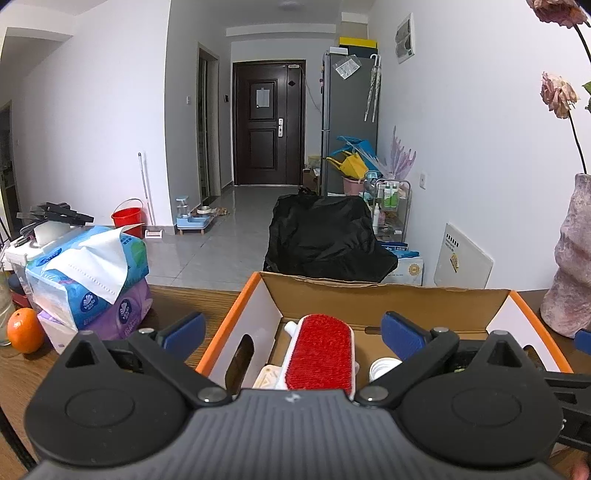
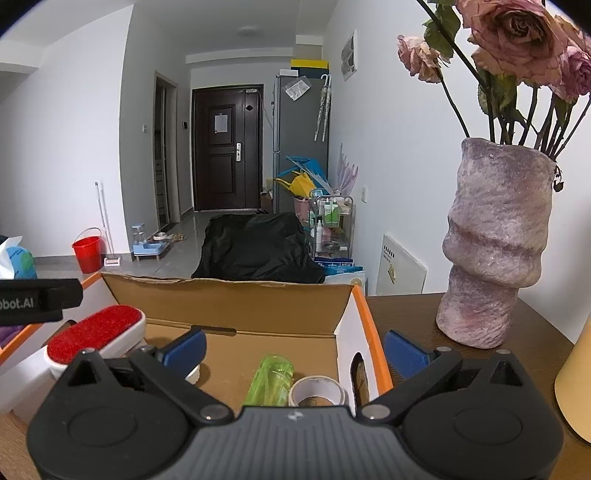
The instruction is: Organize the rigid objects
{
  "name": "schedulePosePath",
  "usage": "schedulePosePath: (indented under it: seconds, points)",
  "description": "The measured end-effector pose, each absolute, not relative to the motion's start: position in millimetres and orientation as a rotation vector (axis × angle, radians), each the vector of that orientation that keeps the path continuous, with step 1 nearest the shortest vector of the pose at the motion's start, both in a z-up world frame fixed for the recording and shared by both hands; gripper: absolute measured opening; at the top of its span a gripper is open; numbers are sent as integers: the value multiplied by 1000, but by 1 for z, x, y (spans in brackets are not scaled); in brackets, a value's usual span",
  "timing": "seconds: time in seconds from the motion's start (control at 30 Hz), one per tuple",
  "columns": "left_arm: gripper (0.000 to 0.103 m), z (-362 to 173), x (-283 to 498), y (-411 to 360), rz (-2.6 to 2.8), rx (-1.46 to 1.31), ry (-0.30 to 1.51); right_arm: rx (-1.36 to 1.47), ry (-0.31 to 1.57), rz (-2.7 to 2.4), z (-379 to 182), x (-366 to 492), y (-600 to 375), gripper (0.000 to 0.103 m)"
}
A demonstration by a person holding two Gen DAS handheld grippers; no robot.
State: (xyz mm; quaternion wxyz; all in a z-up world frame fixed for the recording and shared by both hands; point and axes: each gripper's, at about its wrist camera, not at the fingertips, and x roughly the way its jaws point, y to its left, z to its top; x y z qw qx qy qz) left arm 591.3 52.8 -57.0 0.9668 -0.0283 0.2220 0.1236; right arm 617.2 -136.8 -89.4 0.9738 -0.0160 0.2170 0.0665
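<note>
Two spread hand-held grippers (image 1: 293, 334) (image 2: 293, 350) above one box (image 2: 364, 321) holding one brush (image 1: 320, 352).

The only lettering I can read is "obot.AI", white on the black strap (image 2: 40, 301) at the left edge of my right-hand view, its start cut off. Print on the tissue packs (image 1: 88, 280) and the white board (image 1: 463, 258) is too small for me.

We saw both views evenly lit by soft, cool indoor light, with a ceiling lamp (image 1: 291, 4) glowing faintly overhead and pale reflections on the floor tiles (image 1: 221, 236). Shadows were weak. The fisheye lenses bent the walls (image 2: 388, 129) near the edges and left dark corners, while focus stayed fairly sharp throughout.
</note>
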Motion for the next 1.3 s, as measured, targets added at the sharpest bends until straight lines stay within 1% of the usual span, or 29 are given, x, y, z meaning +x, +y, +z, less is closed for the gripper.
schedulePosePath:
  seconds: [0.37, 0.7, 1.3]
  points:
    - [103, -47, 571, 58, 233, -54, 412, -43, 414, 130, -78, 601, -141, 103]
    - [103, -29, 528, 53, 198, -33, 371, -47, 380, 115, -57, 564, -153, 103]
    - [103, -11, 414, 47, 163, -37, 360, -44, 343, 139, -33, 443, -175, 103]
